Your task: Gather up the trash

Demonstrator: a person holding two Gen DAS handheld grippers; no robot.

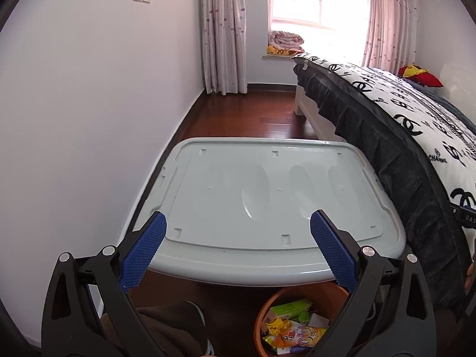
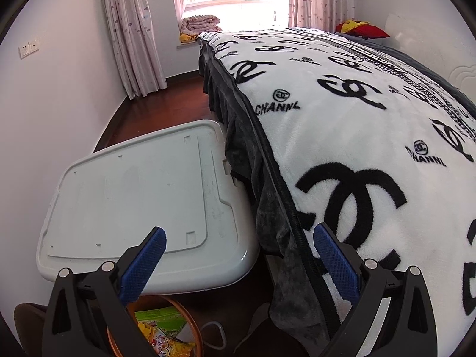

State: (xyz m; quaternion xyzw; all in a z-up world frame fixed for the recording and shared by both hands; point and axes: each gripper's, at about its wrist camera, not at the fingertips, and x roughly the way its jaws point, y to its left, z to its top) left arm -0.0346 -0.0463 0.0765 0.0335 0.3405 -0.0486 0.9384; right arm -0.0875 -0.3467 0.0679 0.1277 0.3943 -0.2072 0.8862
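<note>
An orange-brown trash bin stands on the floor below the grey bin lid's near edge. It holds snack wrappers and a green carton. It also shows in the right wrist view, with a yellow wrapper inside. My left gripper is open and empty, above the grey lid. My right gripper is open and empty, over the gap between the lid and the bed.
A bed with a white and black logo blanket and dark skirt fills the right side. A white wall is on the left. Dark wood floor leads to curtains and a window. A white cable lies by the bin.
</note>
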